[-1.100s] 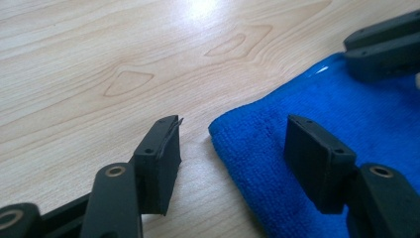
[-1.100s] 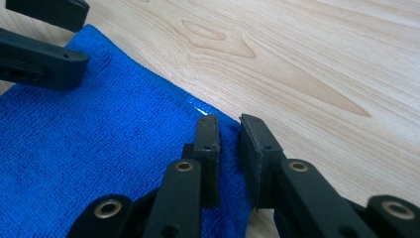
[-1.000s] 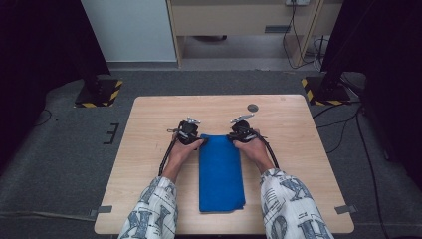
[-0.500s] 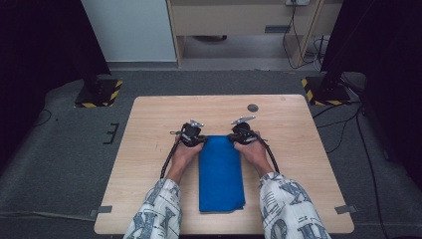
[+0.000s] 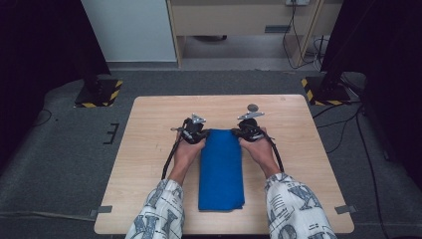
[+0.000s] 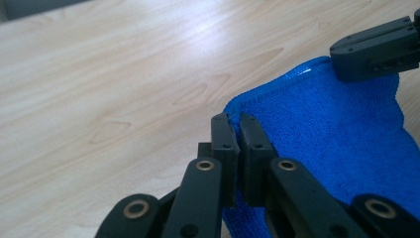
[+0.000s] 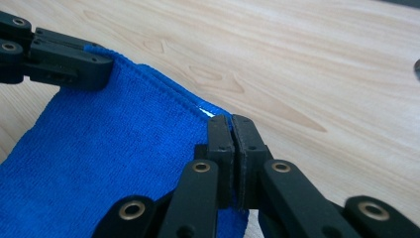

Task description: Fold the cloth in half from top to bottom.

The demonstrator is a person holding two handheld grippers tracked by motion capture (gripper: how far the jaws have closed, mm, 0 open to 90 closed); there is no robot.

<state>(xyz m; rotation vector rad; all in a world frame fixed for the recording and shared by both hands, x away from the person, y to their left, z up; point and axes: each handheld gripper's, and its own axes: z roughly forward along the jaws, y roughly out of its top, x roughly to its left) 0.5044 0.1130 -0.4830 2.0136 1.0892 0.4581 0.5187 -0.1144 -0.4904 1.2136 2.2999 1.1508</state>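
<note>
A folded blue cloth (image 5: 221, 169) lies lengthwise on the wooden table (image 5: 149, 149) between the person's forearms. My left gripper (image 5: 199, 133) is shut on the cloth's far left corner; its jaws have just been closing, and the left gripper view shows that gripper (image 6: 236, 119) pinching the blue cloth (image 6: 337, 144) at its hem. My right gripper (image 5: 240, 132) is shut on the far right corner, and the right gripper view has this gripper (image 7: 231, 119) clamped on the cloth (image 7: 99, 163). Each gripper view also shows the other gripper (image 6: 376, 49) (image 7: 59, 59) on the opposite corner.
A small dark round disc (image 5: 253, 107) lies on the table beyond the right gripper. Bare wood surrounds the cloth on all sides. Off the table, two stand bases with yellow-black stripes (image 5: 97, 94) (image 5: 323, 92) sit on the grey floor.
Both grippers have closed on the cloth's far corners. Both hands have risen slightly, lifting the far edge of the cloth a little off the table.
</note>
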